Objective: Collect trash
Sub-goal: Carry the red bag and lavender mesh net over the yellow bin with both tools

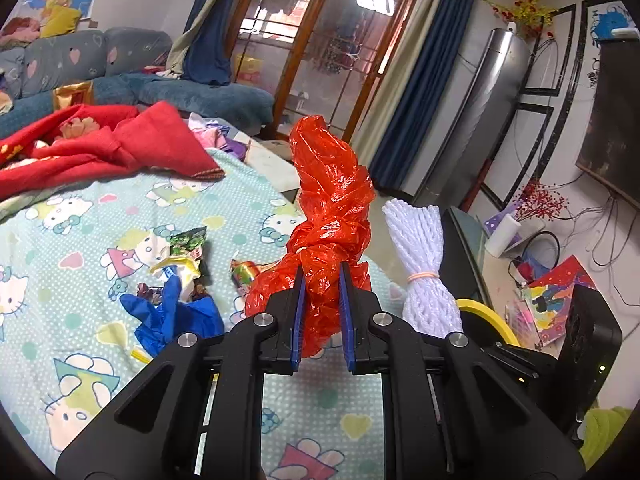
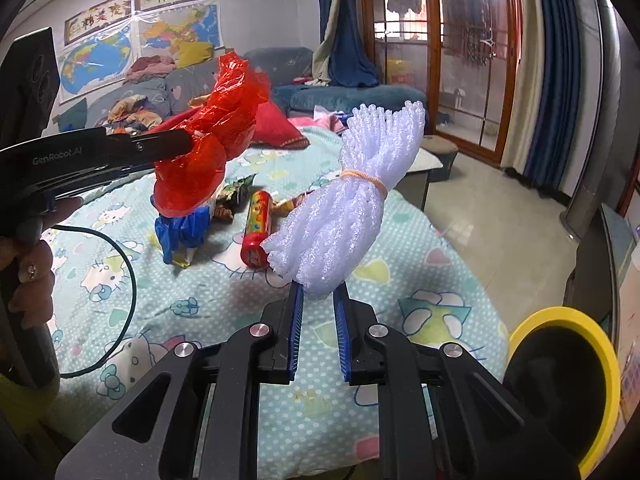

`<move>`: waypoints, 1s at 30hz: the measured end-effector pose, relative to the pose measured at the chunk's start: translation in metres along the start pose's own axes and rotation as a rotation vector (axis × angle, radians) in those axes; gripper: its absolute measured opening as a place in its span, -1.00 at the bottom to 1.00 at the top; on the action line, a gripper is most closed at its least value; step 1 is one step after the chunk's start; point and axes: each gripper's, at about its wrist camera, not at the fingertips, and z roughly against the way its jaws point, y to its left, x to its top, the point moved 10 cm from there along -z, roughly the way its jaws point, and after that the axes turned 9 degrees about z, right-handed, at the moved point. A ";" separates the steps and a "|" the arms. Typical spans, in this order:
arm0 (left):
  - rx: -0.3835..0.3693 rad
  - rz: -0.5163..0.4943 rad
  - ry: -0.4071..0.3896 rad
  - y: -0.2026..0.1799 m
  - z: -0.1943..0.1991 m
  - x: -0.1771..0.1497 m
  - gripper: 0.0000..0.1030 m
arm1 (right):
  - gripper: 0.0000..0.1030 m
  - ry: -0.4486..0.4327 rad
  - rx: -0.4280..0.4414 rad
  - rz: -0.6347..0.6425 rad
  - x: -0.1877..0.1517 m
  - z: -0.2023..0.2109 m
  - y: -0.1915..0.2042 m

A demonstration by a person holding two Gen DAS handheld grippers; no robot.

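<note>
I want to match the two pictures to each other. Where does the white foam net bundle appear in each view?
Left wrist view: the white foam net bundle stands right of centre, beside the red plastic bag.
Right wrist view: the bundle is at centre, clamped at its lower end in the right gripper.
Shared landmark: the yellow-rimmed bin, low on the right in both views.

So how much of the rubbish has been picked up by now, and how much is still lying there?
Two pieces are in hand: the left gripper is shut on the red plastic bag, the right gripper on the white foam net, both lifted off the patterned cloth. Neither is yet in the yellow-rimmed bin, whose inside is too dark to read. Left on the cloth: a blue glove, snack wrappers and a red tube.
</note>
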 end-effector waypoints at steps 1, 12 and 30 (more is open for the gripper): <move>-0.008 -0.002 -0.001 -0.003 0.002 0.000 -0.81 | -0.71 -0.005 -0.003 0.001 0.001 0.002 -0.001; -0.060 -0.059 -0.014 -0.037 0.015 -0.006 -0.81 | -0.71 -0.051 -0.036 -0.015 0.010 0.028 -0.013; -0.118 -0.139 0.025 -0.077 0.010 -0.035 -0.81 | -0.71 -0.062 -0.155 -0.129 -0.010 0.059 -0.073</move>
